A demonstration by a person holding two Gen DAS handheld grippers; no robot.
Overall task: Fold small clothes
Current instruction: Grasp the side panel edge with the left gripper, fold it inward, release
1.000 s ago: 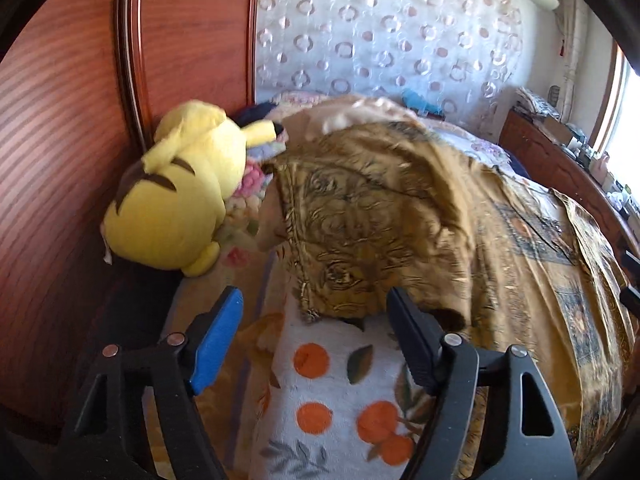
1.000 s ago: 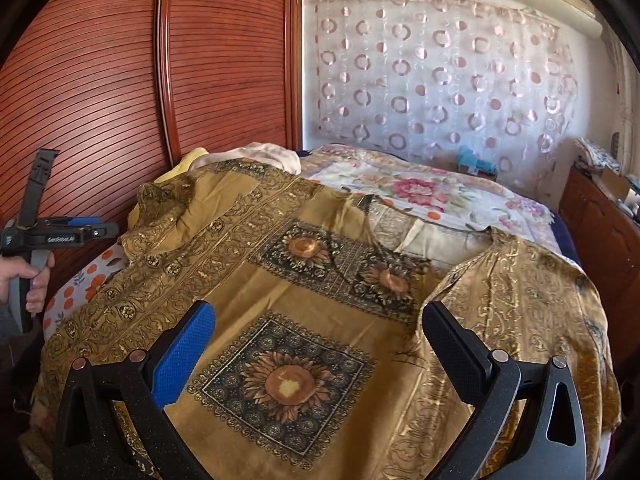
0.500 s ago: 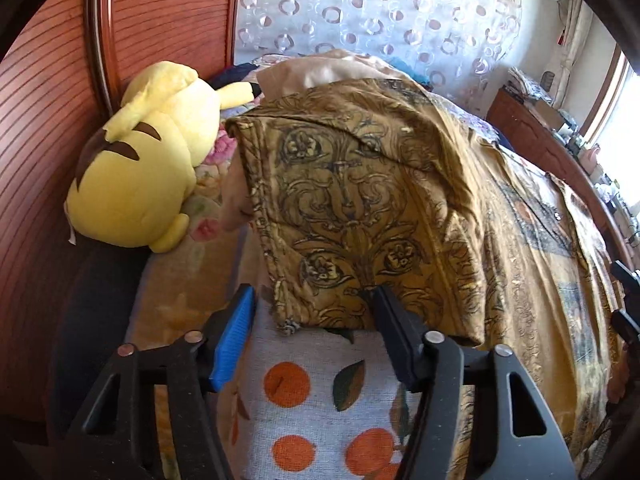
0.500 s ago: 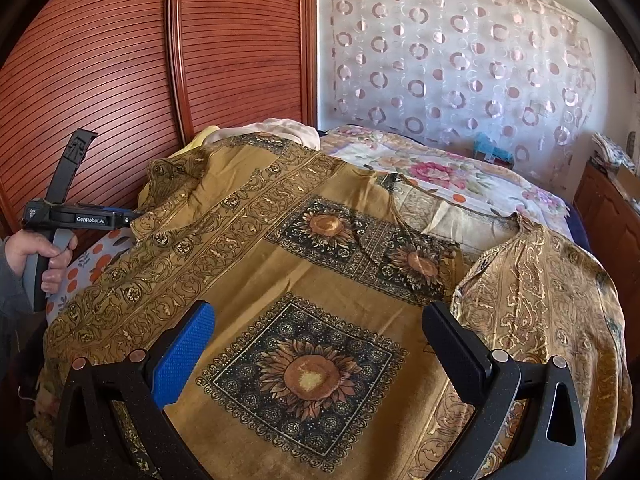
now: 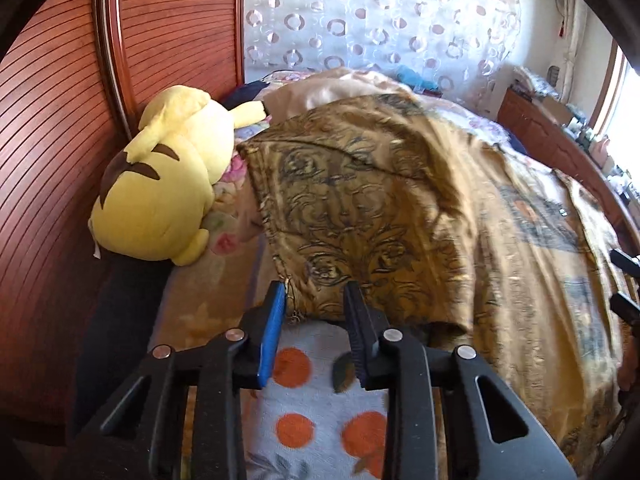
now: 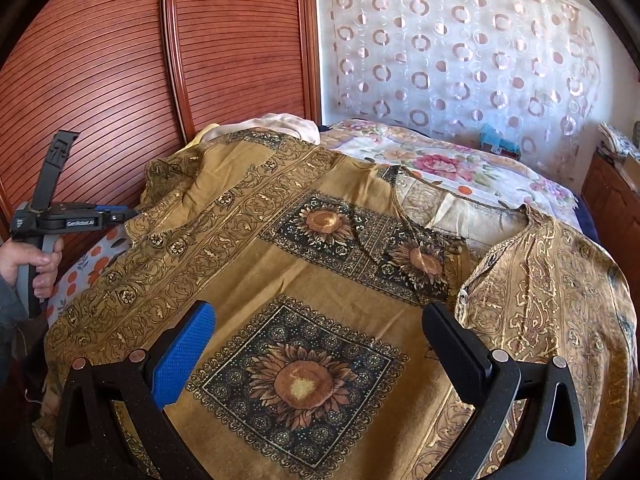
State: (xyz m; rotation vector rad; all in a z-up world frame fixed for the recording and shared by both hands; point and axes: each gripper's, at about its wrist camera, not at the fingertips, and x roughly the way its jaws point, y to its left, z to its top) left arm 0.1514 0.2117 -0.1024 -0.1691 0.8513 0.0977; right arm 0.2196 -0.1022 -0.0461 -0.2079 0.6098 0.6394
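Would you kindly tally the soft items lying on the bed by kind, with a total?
Gold patterned garments: 1
Yellow plush toys: 1
Orange-print cloths: 1
Cream cloths near the wardrobe: 1
Floral bedspreads: 1
Total: 5

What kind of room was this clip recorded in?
Most likely a home bedroom. A bed with a floral cover carries the golden garment, a yellow plush toy lies against a wooden slatted wardrobe, and a sheer circle-patterned curtain hangs behind.
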